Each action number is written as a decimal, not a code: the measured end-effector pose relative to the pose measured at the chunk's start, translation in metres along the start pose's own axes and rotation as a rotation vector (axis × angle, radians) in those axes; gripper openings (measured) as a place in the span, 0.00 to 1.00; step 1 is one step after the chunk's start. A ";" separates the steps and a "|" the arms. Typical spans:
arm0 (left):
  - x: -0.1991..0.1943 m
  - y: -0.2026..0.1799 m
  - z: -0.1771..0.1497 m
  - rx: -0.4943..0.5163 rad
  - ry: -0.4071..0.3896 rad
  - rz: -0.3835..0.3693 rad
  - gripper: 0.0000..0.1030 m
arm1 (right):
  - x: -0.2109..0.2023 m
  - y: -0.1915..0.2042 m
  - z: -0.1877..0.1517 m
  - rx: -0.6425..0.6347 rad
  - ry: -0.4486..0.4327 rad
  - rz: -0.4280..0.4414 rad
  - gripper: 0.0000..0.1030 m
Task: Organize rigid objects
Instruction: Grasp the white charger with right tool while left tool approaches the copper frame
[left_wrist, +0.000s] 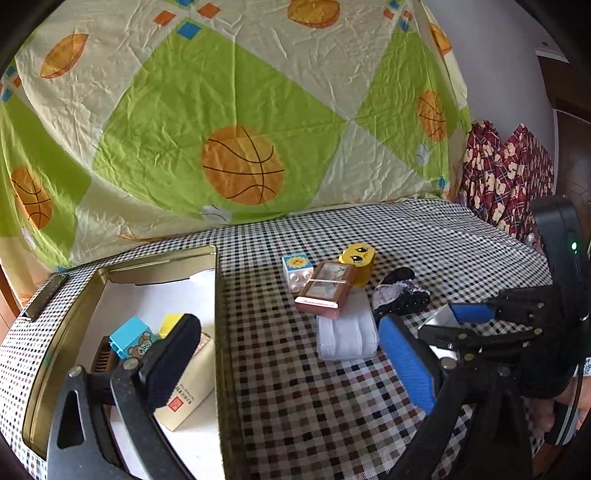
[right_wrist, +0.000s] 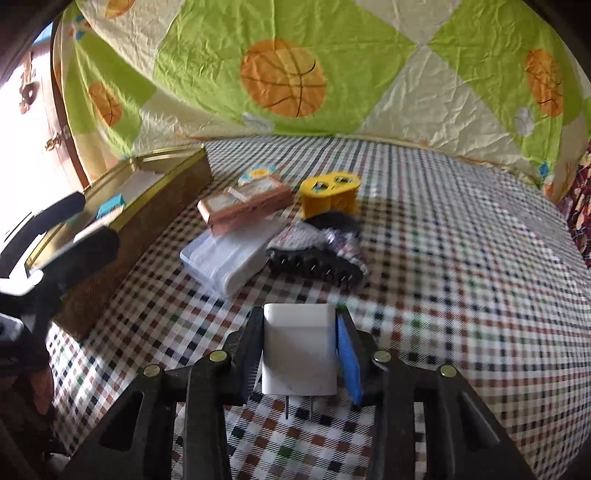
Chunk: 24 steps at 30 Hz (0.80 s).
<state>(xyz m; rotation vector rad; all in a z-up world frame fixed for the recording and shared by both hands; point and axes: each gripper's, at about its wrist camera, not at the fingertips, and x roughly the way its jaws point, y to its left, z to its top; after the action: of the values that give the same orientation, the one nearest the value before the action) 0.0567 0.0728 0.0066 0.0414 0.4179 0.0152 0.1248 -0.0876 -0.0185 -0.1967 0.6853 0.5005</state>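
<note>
My right gripper (right_wrist: 300, 317) is shut on a white charger plug (right_wrist: 299, 354), whose prongs point back toward the camera, low over the checked tablecloth. In the left wrist view the same gripper (left_wrist: 448, 323) shows at the right edge. My left gripper (left_wrist: 290, 332) is open with nothing between its fingers; its dark left finger (left_wrist: 173, 362) hangs over the gold tin (left_wrist: 218, 295). Inside the tin lie a blue bear block (left_wrist: 131, 338), a yellow block (left_wrist: 171, 321) and a cream box (left_wrist: 192, 387).
Loose on the cloth are a white sun block (left_wrist: 297, 269), a yellow face block (right_wrist: 328, 195), a pink-gold case (right_wrist: 243, 206), a clear plastic box (right_wrist: 229, 254) and a black toothed clip (right_wrist: 317, 262). A basketball-print sheet (left_wrist: 240, 110) hangs behind.
</note>
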 end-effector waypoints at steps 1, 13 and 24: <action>0.002 -0.003 0.003 0.008 0.000 -0.002 0.96 | -0.002 -0.002 0.004 0.002 -0.014 -0.016 0.39; 0.064 -0.020 0.027 0.022 0.101 -0.022 0.91 | 0.015 -0.037 0.037 0.081 -0.090 -0.158 0.39; 0.091 -0.022 0.030 -0.004 0.145 -0.032 0.90 | 0.017 -0.041 0.036 0.097 -0.111 -0.147 0.39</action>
<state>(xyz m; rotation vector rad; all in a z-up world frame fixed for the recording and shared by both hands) 0.1518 0.0517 -0.0040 0.0293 0.5636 -0.0127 0.1766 -0.1046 -0.0018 -0.1259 0.5806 0.3338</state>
